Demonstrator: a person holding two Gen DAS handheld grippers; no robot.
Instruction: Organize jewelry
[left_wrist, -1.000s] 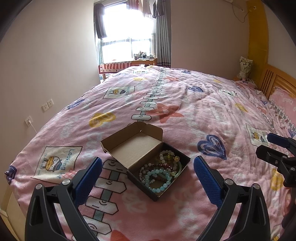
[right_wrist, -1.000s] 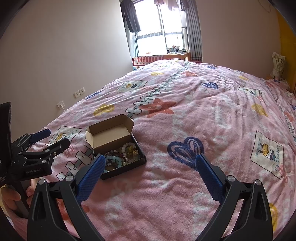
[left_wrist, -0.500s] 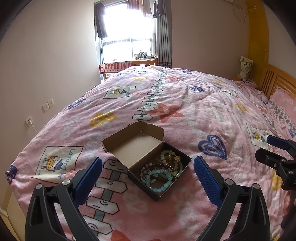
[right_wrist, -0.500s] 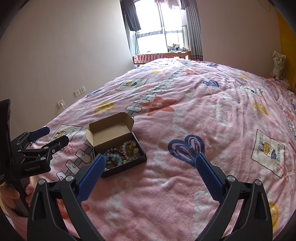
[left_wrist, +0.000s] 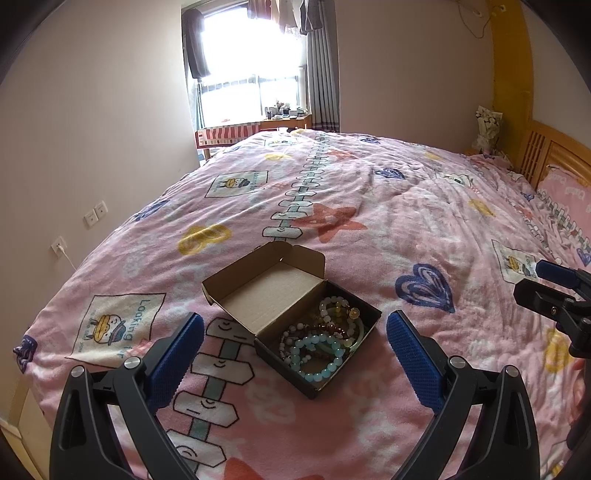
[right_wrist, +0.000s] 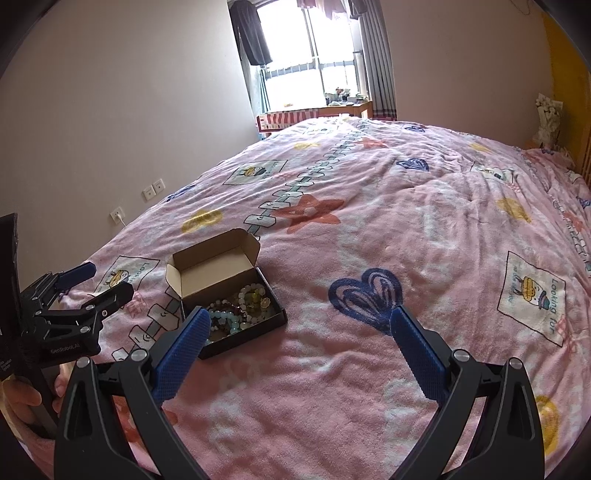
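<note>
A small black cardboard box (left_wrist: 275, 352) with its brown lid (left_wrist: 266, 288) folded open lies on the pink bedspread. It holds several bead bracelets (left_wrist: 321, 341) in green, white and dark red. My left gripper (left_wrist: 293, 332) is open and empty, hovering just short of the box, fingers either side. The box also shows in the right wrist view (right_wrist: 245, 338), with the bracelets (right_wrist: 242, 304) inside. My right gripper (right_wrist: 301, 328) is open and empty, to the right of the box. The left gripper (right_wrist: 92, 282) shows at that view's left edge.
The bed is covered by a pink blanket (left_wrist: 388, 221) with hearts, stars and cartoon patches. A wooden headboard (left_wrist: 550, 155) and pink pillow (left_wrist: 565, 192) are at the right. A window and small table (left_wrist: 280, 120) stand beyond the bed's far end. The wall (left_wrist: 92, 214) with sockets is left.
Both grippers have drifted very slightly; the box sits a touch lower and nearer in the right wrist view. Nothing was picked up or let go.
</note>
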